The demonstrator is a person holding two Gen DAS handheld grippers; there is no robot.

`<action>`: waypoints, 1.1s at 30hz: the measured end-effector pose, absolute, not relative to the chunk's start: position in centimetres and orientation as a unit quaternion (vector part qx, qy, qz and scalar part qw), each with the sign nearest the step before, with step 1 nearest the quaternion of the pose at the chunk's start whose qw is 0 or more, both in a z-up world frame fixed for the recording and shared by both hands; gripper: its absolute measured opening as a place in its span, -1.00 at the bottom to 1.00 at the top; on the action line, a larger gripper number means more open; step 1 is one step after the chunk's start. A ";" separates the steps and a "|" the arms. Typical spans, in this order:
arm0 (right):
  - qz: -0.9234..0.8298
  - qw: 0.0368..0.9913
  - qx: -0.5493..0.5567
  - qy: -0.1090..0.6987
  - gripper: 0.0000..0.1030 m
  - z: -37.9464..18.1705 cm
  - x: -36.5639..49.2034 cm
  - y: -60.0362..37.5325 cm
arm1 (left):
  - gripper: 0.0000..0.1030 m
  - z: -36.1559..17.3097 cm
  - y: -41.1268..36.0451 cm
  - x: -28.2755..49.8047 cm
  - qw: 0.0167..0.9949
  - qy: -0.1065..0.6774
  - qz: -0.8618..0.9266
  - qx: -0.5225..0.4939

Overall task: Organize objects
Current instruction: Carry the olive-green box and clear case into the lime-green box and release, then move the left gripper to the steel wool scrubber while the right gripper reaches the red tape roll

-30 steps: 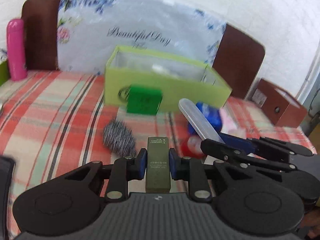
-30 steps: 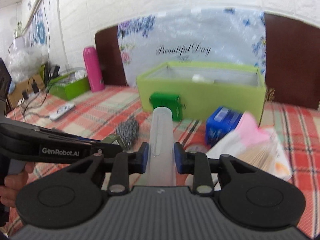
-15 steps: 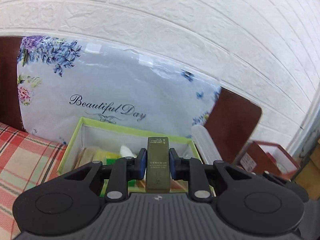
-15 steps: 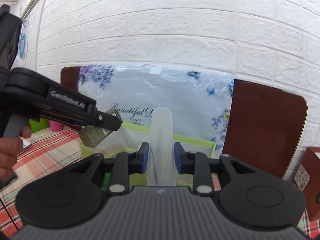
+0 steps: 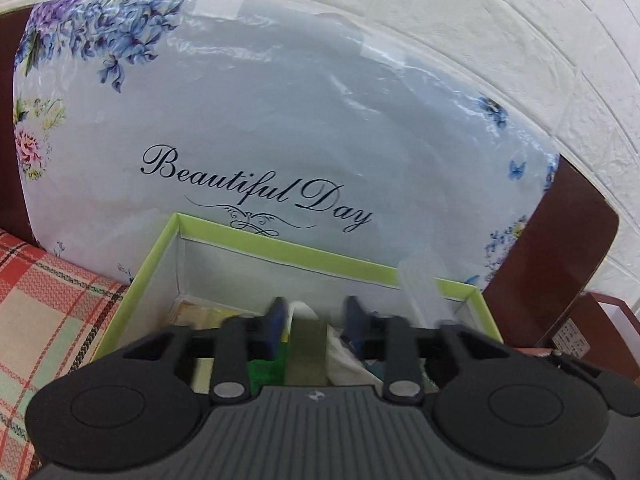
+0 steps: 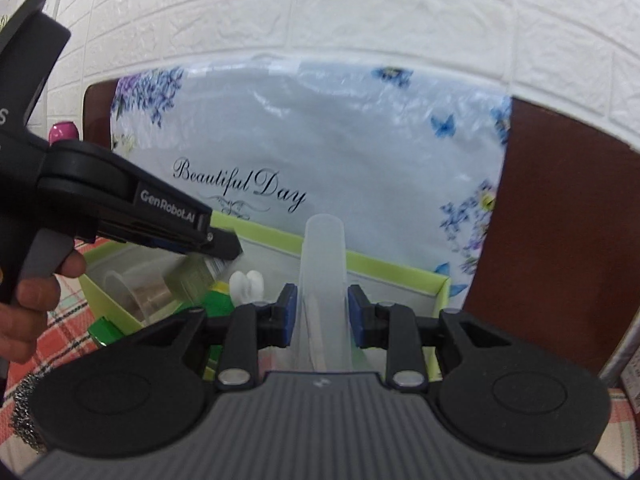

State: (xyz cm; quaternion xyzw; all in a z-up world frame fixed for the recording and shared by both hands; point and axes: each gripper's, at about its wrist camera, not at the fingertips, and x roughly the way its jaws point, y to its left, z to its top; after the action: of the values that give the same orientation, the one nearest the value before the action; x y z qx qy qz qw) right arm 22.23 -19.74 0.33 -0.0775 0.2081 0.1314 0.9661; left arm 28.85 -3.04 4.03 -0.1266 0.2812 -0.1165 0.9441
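A white brick wall (image 5: 480,20) fills the background, and a large pale cushion (image 5: 280,120) printed with blue flowers and the words "Beautiful Day" leans against a dark brown headboard (image 6: 560,220). Below it lies a red, green and cream checked cloth (image 5: 44,320), and on the cloth, at its far edge against the cushion, sits an open lime-green box (image 5: 280,248) with white inner walls. Both grippers hover over the box, pointing down into it. The left gripper (image 5: 316,330) is over the middle of the box; its jaws are opening, spread clear of a small olive-green block (image 5: 306,350) that is between them, blurred, above the box's contents. In the right wrist view the same block (image 6: 188,280) appears just under the left gripper's tip, over the box's left half. A hand (image 6: 32,300) holds the left gripper's grey trigger. The right gripper (image 6: 322,314) is over the box's right half, its blue pads pinching a tall translucent tube (image 6: 323,280) that stands upright between them. Inside the box lie a clear cup (image 6: 124,286), a white item (image 6: 246,282) and something green. A steel scourer (image 6: 20,412) lies on the cloth near the box's left front corner.
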 end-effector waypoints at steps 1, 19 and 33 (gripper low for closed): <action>0.136 0.964 -0.078 0.213 -0.34 -0.1 22.6 -19.6 | 0.57 3.8 -2.8 28.8 0.944 0.284 -0.102 -0.131; 0.090 0.986 -0.025 0.141 1.00 3.9 12.6 -21.9 | 0.61 4.9 1.2 15.9 0.945 0.269 -0.105 -0.151; 0.140 0.968 -0.021 0.209 1.00 -1.4 0.5 -18.0 | 0.61 -2.6 5.1 9.3 0.930 0.339 -0.027 -0.140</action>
State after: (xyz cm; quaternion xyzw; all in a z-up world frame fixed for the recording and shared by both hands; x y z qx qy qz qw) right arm 0.50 -17.98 -1.45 -0.0208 0.2093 0.1403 0.9675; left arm 9.29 5.09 -2.61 -0.1399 0.3395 -0.0274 0.9297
